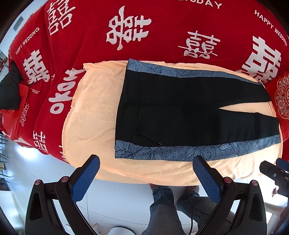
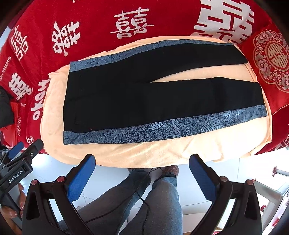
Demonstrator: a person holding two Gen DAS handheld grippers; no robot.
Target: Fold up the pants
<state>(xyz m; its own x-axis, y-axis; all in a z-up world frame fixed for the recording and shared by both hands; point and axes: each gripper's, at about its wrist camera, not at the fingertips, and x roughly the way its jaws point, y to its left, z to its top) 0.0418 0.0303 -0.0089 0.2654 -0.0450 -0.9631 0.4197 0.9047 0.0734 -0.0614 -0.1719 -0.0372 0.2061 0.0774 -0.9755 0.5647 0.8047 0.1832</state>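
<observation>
Black pants with blue floral side bands (image 2: 144, 94) flat on peach towel (image 2: 162, 150) | towel on red wedding-print blanket (image 2: 94, 16) | red embroidered cushion (image 2: 269, 59) right of pant legs

Black pants (image 1: 189, 112) (image 2: 144, 95) lie flat and unfolded across the middle of the frame, waistband at the left, legs running right. Blue leaf-print stripes edge both outer sides, and a narrow gap splits the legs toward the right.

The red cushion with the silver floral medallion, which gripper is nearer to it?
Right. The right gripper hovers nearer the red medallion cushion; the left gripper hovers by the waistband end, farther off.
</observation>
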